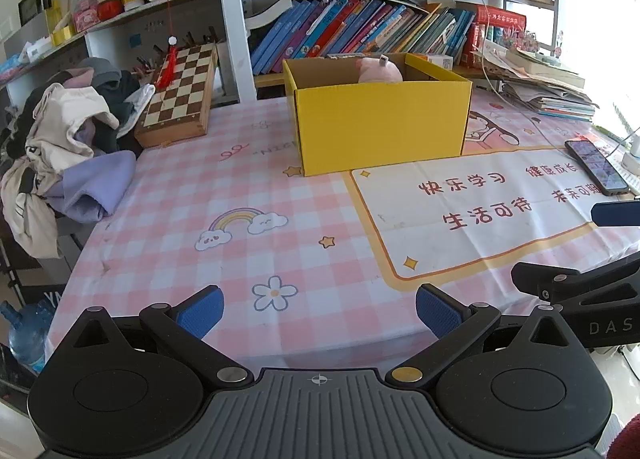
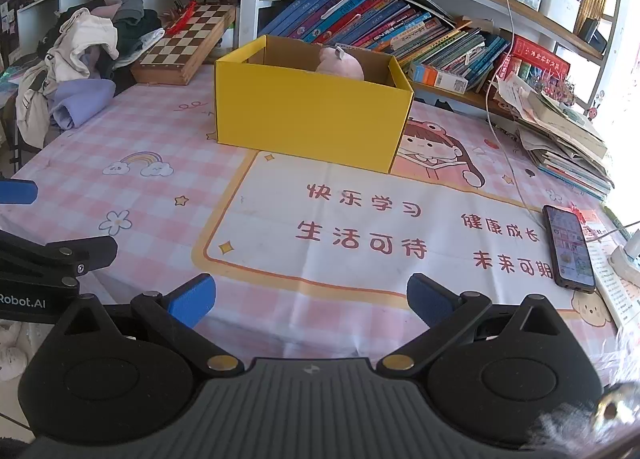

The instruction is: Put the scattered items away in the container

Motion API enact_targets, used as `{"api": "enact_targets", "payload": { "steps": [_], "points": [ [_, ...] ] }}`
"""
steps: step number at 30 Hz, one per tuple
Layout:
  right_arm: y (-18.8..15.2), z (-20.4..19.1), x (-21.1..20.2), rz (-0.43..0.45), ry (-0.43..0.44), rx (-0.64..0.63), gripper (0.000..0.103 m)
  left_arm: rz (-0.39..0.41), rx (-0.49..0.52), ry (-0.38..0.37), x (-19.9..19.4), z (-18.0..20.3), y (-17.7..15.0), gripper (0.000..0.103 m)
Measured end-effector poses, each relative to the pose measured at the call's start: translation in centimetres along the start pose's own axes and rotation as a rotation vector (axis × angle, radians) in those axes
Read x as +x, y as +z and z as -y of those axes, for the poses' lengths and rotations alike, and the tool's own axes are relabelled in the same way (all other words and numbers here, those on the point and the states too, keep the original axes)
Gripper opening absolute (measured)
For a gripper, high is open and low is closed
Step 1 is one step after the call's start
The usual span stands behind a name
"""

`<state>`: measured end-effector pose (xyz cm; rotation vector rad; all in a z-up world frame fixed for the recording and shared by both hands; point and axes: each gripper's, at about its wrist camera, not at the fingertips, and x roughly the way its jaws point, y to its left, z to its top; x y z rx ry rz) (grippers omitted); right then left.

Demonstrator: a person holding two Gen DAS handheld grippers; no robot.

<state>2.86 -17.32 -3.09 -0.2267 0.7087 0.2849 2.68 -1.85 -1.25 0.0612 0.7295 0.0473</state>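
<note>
Left gripper (image 1: 320, 313) low at bottom centre of its frame, jaws spread wide, nothing between the blue pads (image 1: 202, 309). Right gripper (image 2: 311, 301) likewise at bottom centre of its own frame, jaws released, empty.

Yellow box (image 1: 380, 119) upright on the pink checked tablecloth (image 1: 168, 195), upper centre of the left frame, top open. Pink soft toy (image 1: 378, 69) inside the box, only its rounded top visible above the rim, toward the back wall. Same box (image 2: 308, 111) and toy (image 2: 342, 65) upper centre in the right view.

Chessboard (image 1: 180, 93) left of the box, apart from it. Heap of clothes (image 1: 72, 139) at far left edge. Phone (image 2: 568, 253) flat at right, well apart from the box. Books (image 1: 360, 33) on the shelf behind.
</note>
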Motion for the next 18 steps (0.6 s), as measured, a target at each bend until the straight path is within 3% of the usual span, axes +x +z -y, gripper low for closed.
{"api": "enact_targets", "payload": {
  "steps": [18],
  "points": [
    [-0.13,0.58,0.25,-0.011,0.004,0.01,0.103,-0.005,-0.007,-0.019,0.14,0.54,0.13,0.103]
  ]
}}
